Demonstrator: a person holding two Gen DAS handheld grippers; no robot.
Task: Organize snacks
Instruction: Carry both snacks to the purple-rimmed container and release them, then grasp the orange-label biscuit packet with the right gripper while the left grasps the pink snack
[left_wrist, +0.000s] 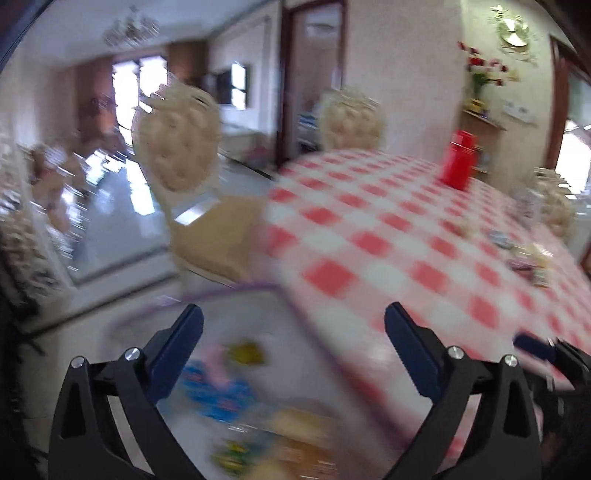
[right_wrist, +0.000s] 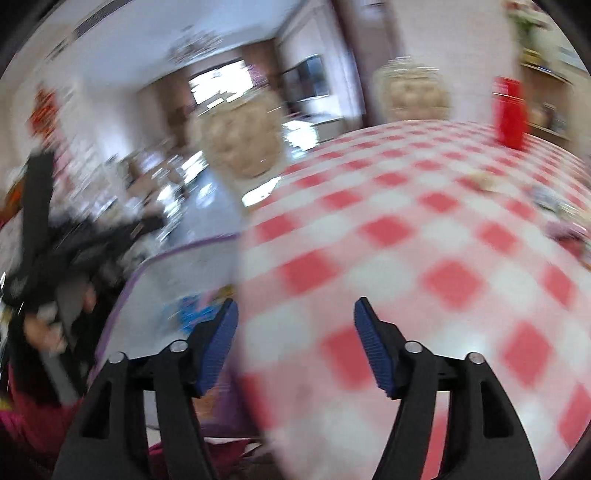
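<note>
Honestly, both grippers, left (left_wrist: 293, 319) and right (right_wrist: 295, 314), were held with fingers spread wide, nothing gripped, just beside the purple-rimmed snack bag (left_wrist: 236, 369) at the checkered desk (left_wrist: 406, 229) edge.

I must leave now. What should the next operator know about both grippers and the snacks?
Left hand-held gripper: open, empty, above the purple-rimmed bin beside the table edge.
Right hand-held gripper: open, empty, over the checkered tablecloth.
Done: several snack packets lie in the bin.
Left: a few small packets wait on the far right of the table; the images are blurred, so count them yourself.
</note>
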